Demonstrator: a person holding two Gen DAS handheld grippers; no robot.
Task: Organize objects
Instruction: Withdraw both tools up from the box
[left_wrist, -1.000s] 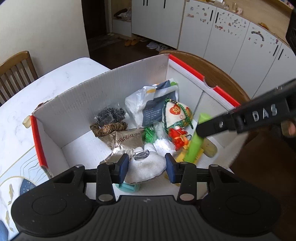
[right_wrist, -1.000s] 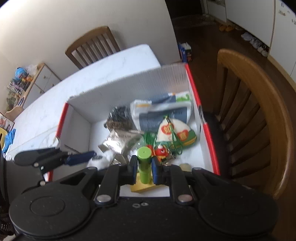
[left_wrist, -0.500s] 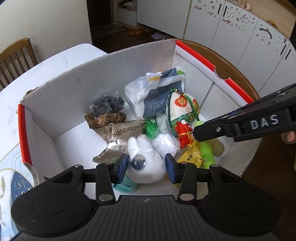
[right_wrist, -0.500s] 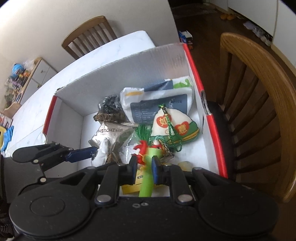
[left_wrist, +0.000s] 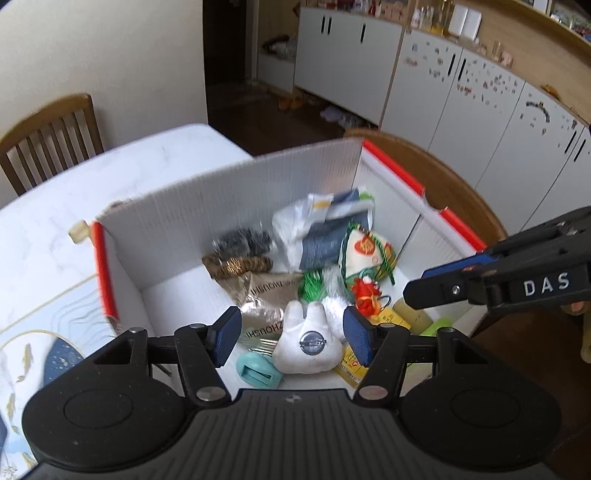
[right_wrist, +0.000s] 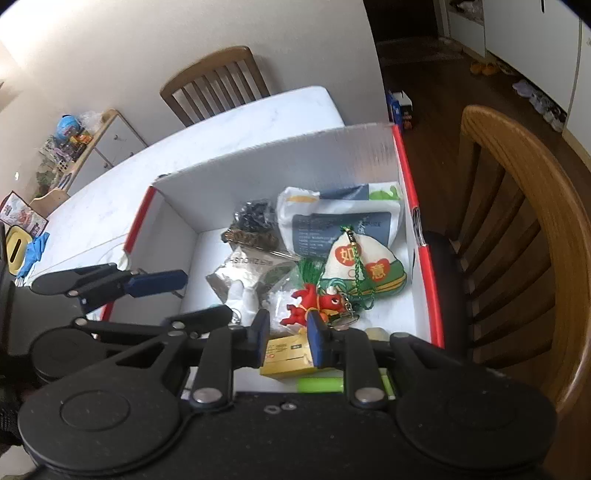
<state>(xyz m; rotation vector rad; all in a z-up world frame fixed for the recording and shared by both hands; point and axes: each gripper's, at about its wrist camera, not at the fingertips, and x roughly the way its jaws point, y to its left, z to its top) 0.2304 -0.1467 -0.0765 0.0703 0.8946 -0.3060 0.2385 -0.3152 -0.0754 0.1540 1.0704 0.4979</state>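
A white corrugated box with red edges holds the clutter. My left gripper hovers over its near end, jaws opening. A white plush toy lies on the box floor between the blue pads, untouched. My right gripper hangs over the box's near right part. Its jaws are also opening and grip nothing. A green tube lies flat below it beside a yellow carton. In the left wrist view the right gripper's fingers reach in from the right.
Also in the box are a white-and-blue packet, a dumpling-shaped pendant, a red horse charm, a foil pouch, a brown bracelet and a teal piece. A wooden chair stands right of the box, which sits on a white table.
The left gripper let go of the white plush toy and spread wide. The right gripper released the green tube, which tipped from upright to flat in the box.
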